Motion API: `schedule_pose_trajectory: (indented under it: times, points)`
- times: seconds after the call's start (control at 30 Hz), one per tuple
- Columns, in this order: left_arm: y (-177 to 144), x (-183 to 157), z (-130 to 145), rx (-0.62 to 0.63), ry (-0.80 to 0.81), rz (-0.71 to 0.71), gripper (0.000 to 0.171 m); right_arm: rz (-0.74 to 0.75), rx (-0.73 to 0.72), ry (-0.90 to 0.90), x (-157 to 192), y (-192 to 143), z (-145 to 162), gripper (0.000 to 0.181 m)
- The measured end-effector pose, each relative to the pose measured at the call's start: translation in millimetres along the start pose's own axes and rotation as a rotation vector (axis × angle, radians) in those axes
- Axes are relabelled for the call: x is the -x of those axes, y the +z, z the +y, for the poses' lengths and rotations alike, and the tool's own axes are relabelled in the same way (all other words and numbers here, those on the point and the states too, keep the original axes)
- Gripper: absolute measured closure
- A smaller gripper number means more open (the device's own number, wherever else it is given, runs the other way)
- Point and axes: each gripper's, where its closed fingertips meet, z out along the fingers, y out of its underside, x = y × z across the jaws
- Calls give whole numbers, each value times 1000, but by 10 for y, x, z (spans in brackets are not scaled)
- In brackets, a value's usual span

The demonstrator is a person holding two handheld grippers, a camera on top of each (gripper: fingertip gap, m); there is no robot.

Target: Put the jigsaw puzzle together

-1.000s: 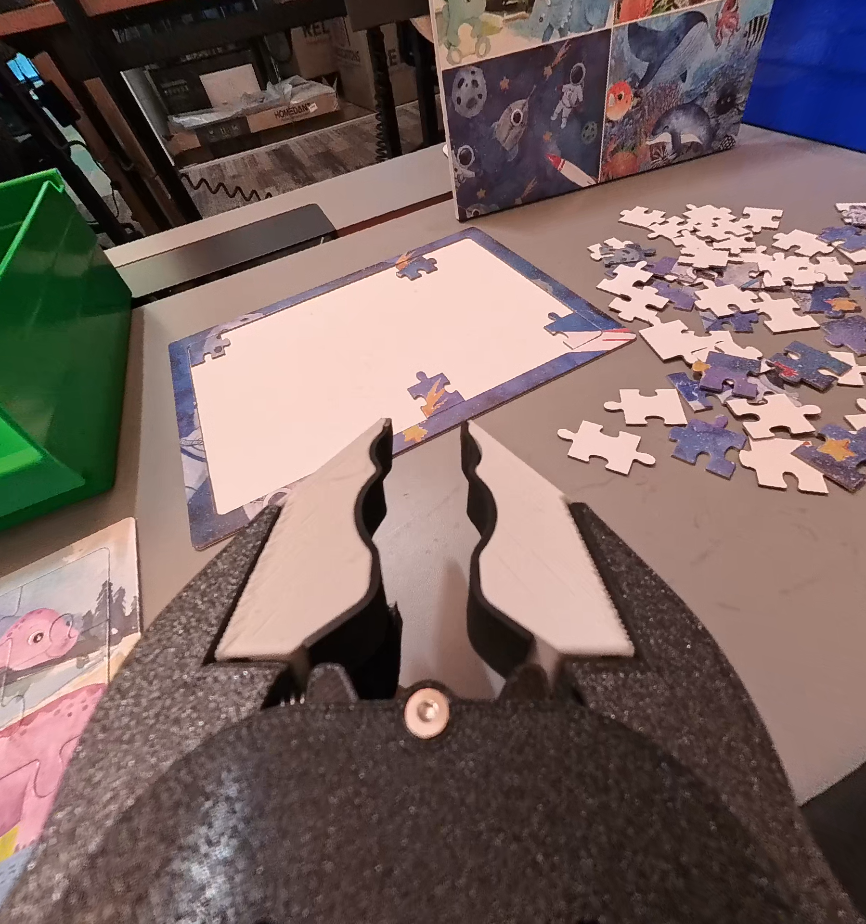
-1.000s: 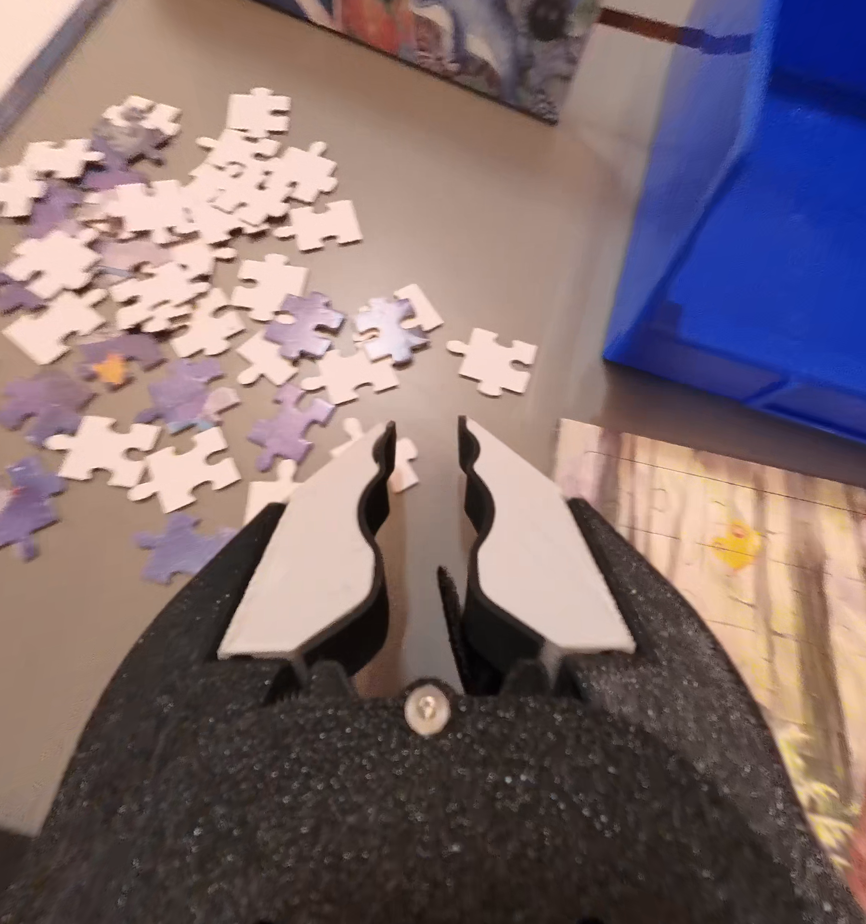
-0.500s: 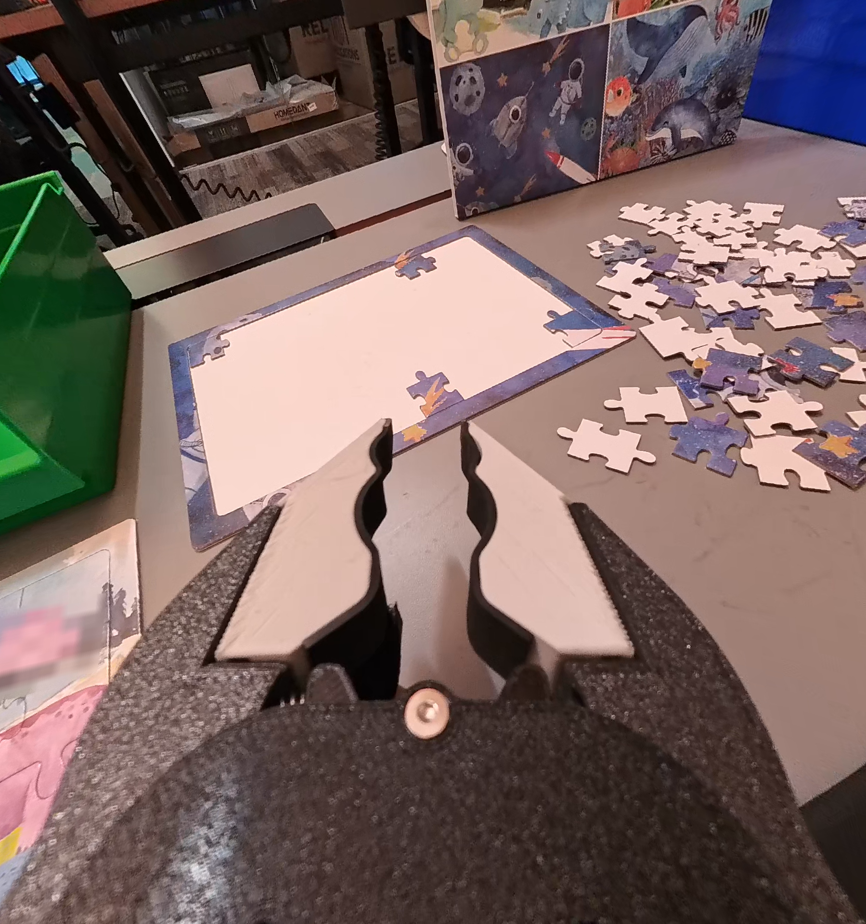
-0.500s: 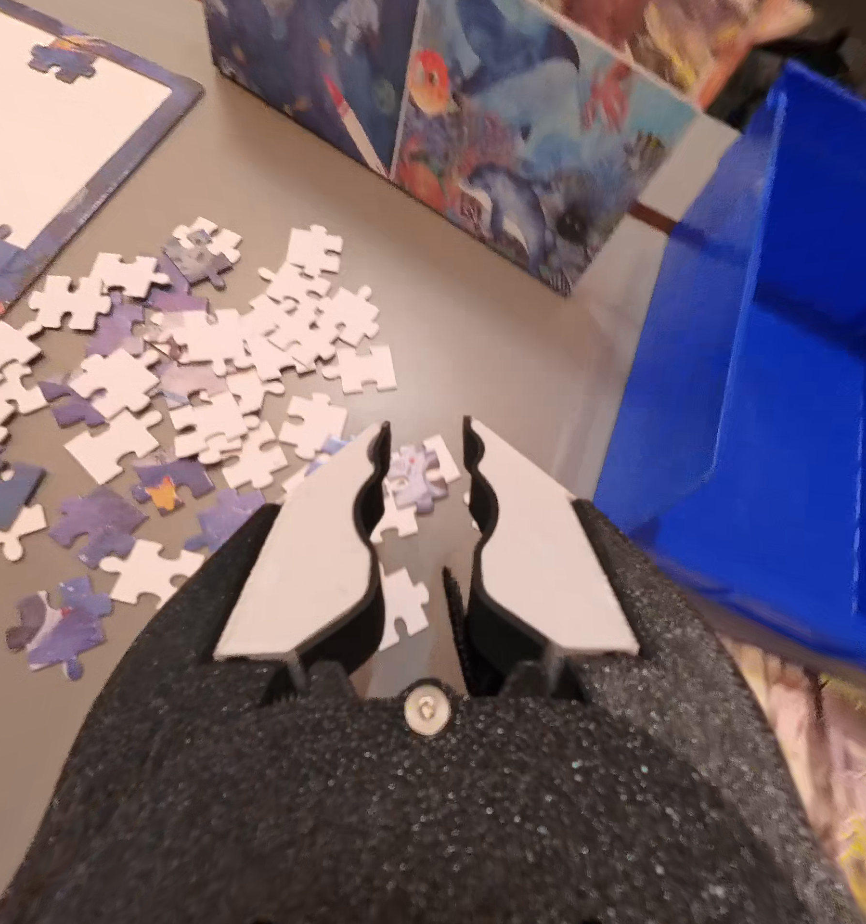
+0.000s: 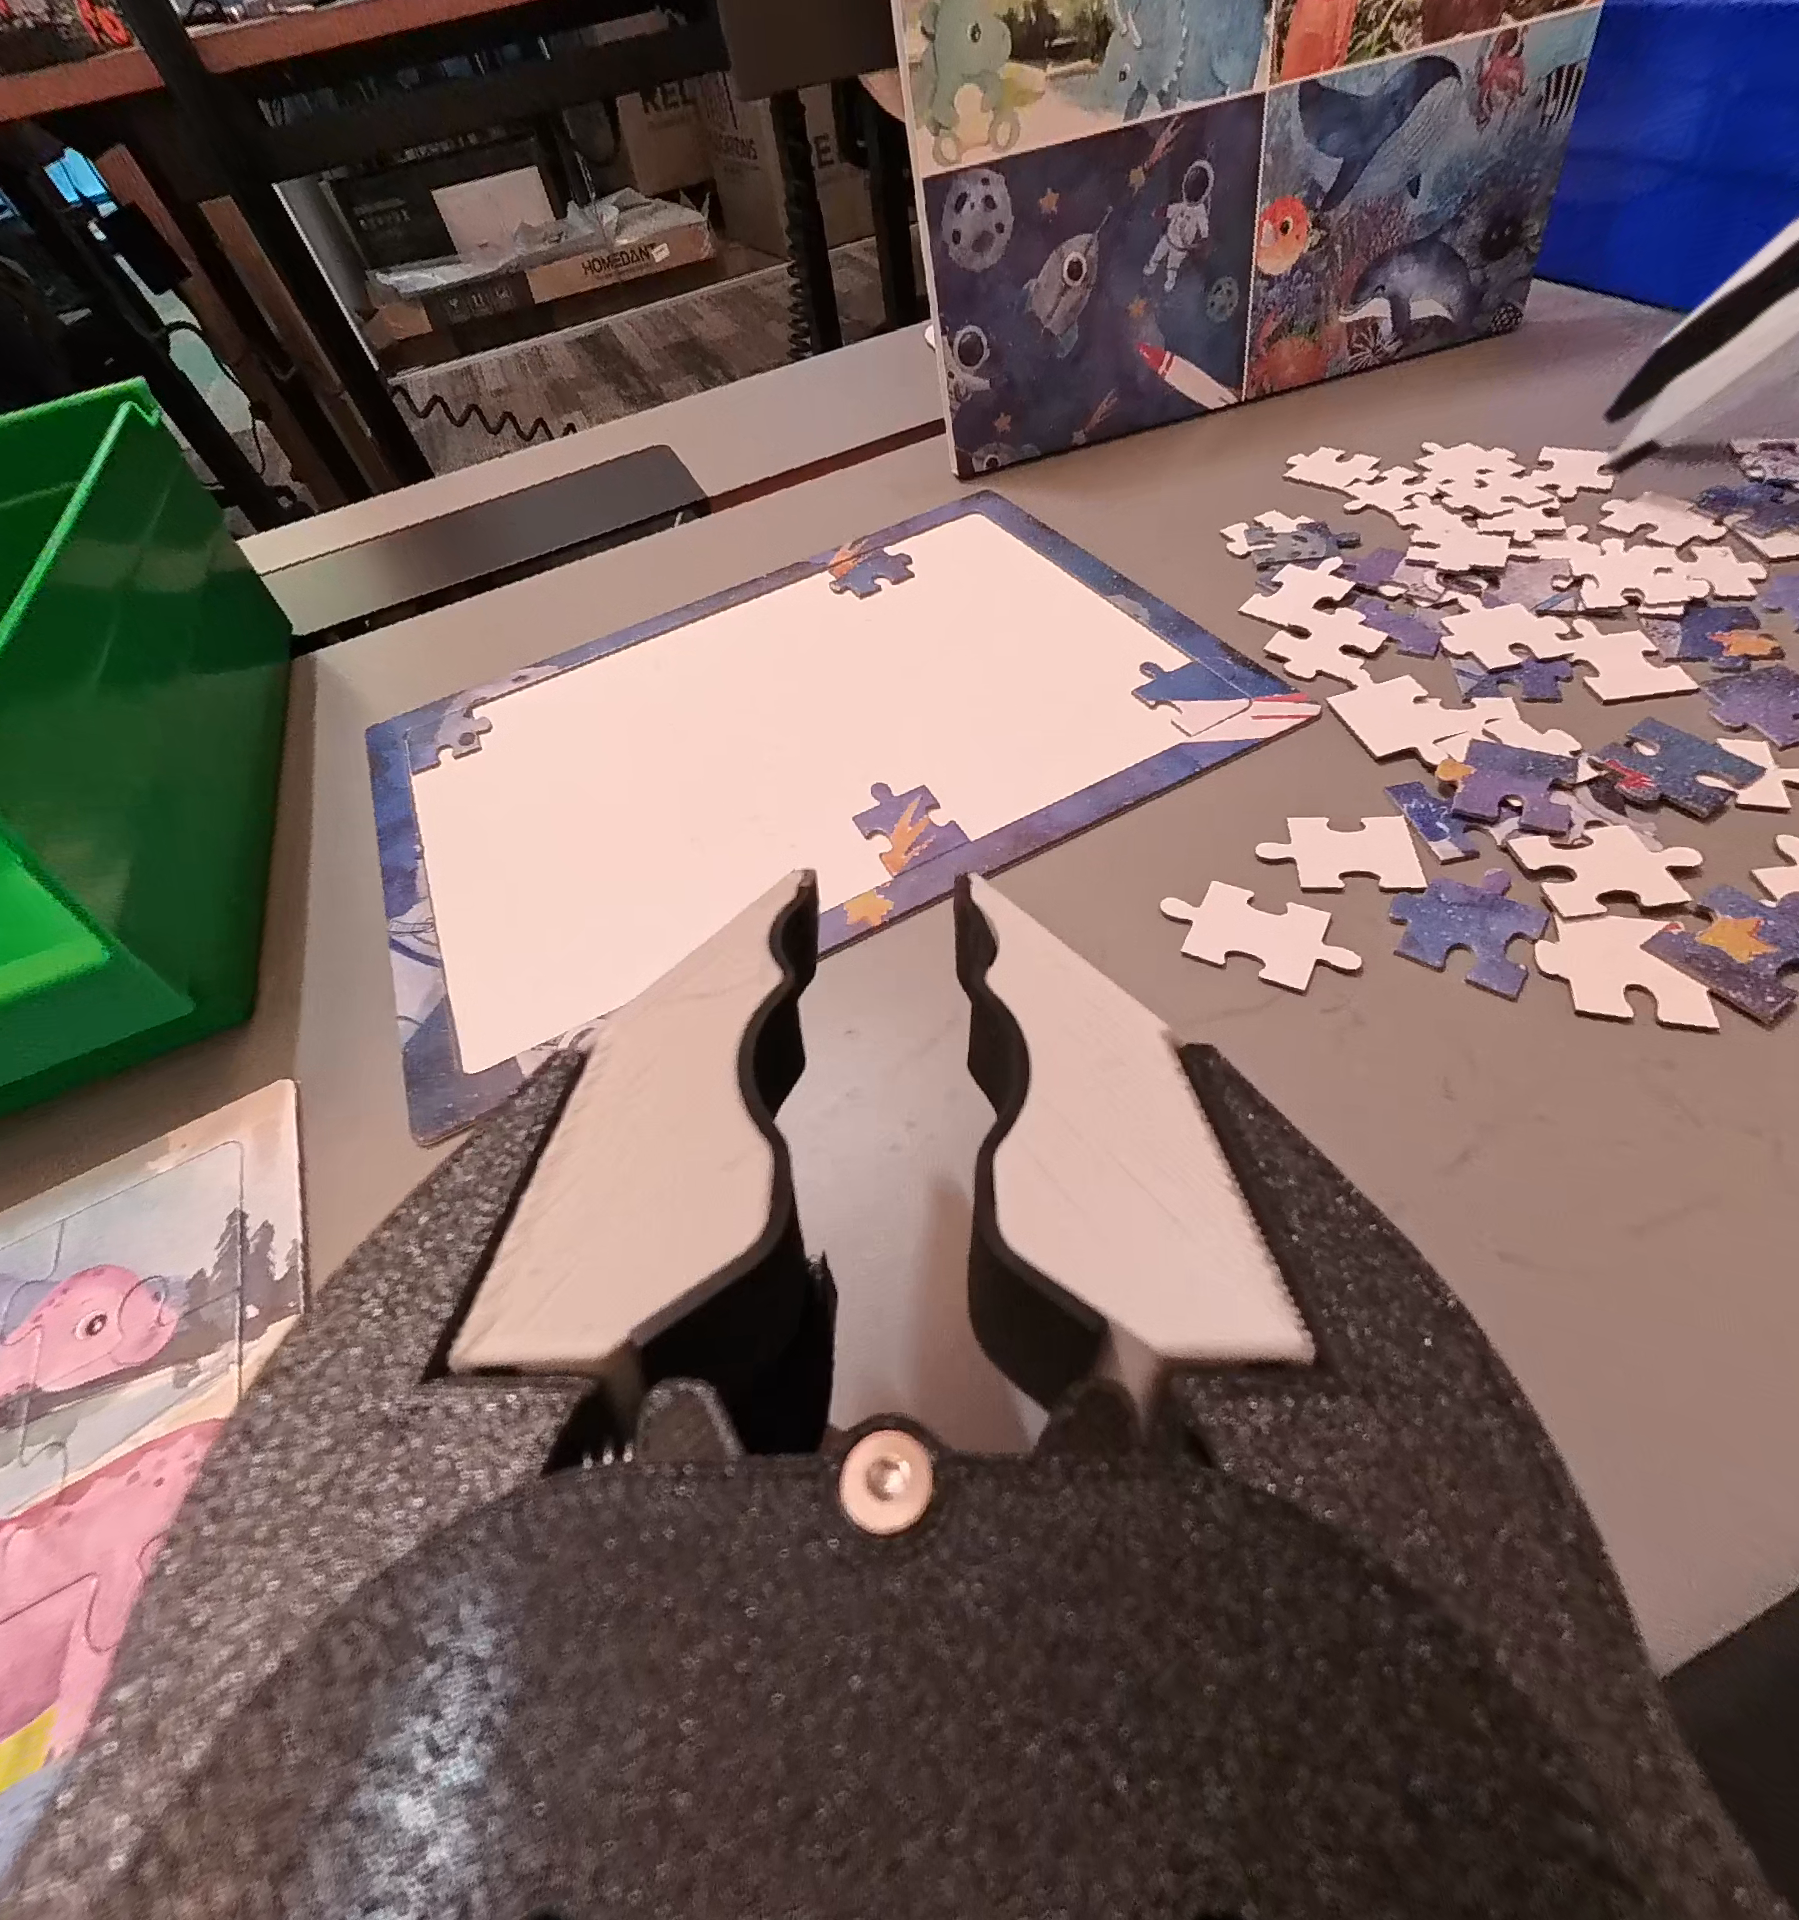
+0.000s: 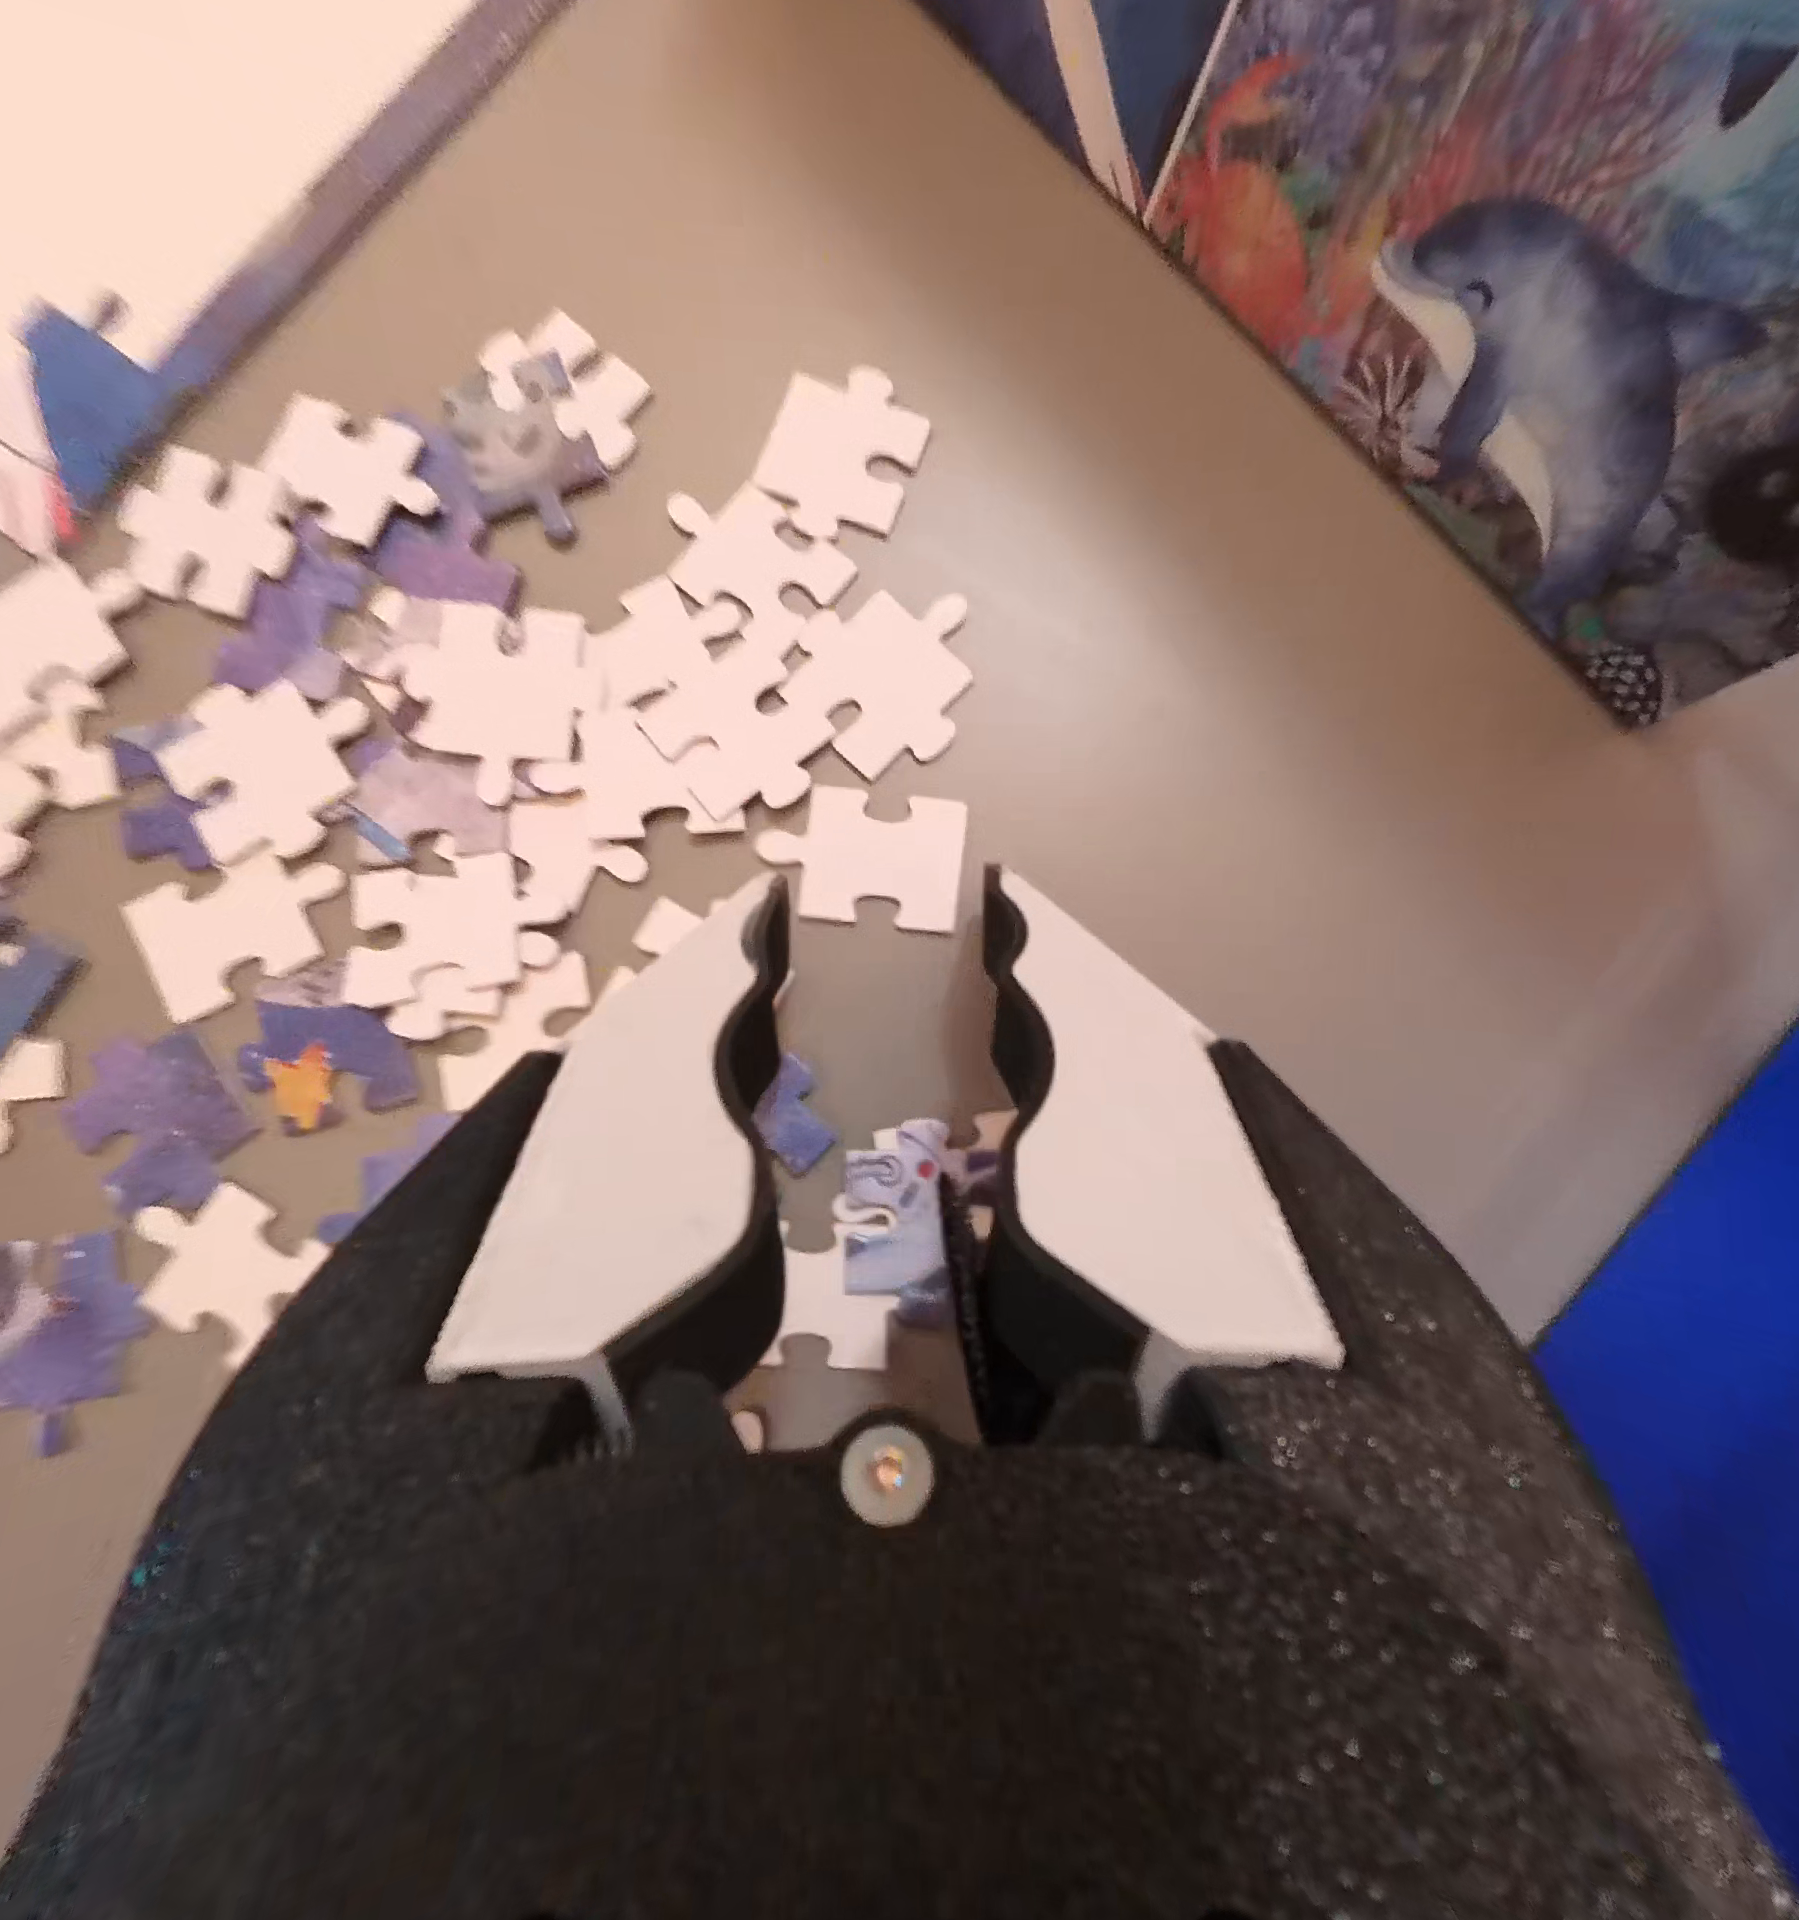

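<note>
Barely begun: only four blue cardboard pieces seated in the blue-bordered white puzzle tray (image 5: 770, 717), far left; loose blue-and-white jigsaw pieces (image 5: 1560, 748) heaped right. Left gripper (image 5: 884, 894) parted, empty, near the tray; right gripper (image 6: 884, 883) parted, empty, over the heap

Both my left gripper (image 5: 884, 894) and right gripper (image 6: 884, 883) have pale grey fingers with wavy black inner pads, grainy black bodies, and one silver screw between them.
</note>
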Motion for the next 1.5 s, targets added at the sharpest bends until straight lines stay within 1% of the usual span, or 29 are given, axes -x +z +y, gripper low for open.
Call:
schedule_pose_trajectory:
  times: [0.07,0.13,0.23,0.43,0.53,0.63,0.77,0.9,0.97,1.03,1.1,1.13,1.2,1.27,1.33,1.4,1.43,1.47,1.5]
  points:
    - [17,-8,20,14,4,3,146,43,28,-24,-40,29,93,144]
    - [23,-19,26,19,14,2,146,52,3,-5,-58,15,64,144]
    - [27,-26,31,22,23,1,146,6,-7,21,-8,36,43,142]
    - [33,-36,38,26,28,5,146,-13,-18,37,-9,25,56,144]
    - [33,-45,40,27,35,6,146,-36,-21,13,48,61,44,146]
    - [34,-50,43,28,38,7,146,-14,-22,-51,65,82,35,147]
    - [33,-52,42,28,40,7,146,-39,-27,-24,75,87,17,153]
    - [31,-53,40,26,41,6,146,-48,-35,-9,64,77,11,154]
    - [29,-52,39,25,41,6,146,-86,-62,15,105,63,-25,154]
    - [29,-51,40,25,40,6,146,-174,-139,81,192,-8,-153,153]
    - [29,-46,40,25,36,6,146,-323,-261,175,328,-169,-355,153]
    - [27,-40,35,23,33,5,146,-434,-329,232,435,-282,-479,153]
    - [21,-24,11,8,30,0,146,-707,-470,337,712,-573,-745,154]
    - [3,-23,-34,-20,25,2,146,-936,-564,384,988,-819,-942,154]
    - [-24,-47,-100,-55,-1,12,146,-1100,-586,400,1267,-939,-1049,154]
    - [-60,-113,-173,-94,-35,63,146,-1244,-573,414,1555,-1013,-1131,154]
    - [-89,-130,-226,-124,-56,88,146,-1319,-567,429,1646,-1047,-1162,154]
    - [-125,-154,-297,-161,-87,125,145,-1396,-562,446,1758,-1093,-1193,154]
    - [-172,-208,-390,-207,-137,192,145,-1472,-556,466,1865,-1138,-1220,154]
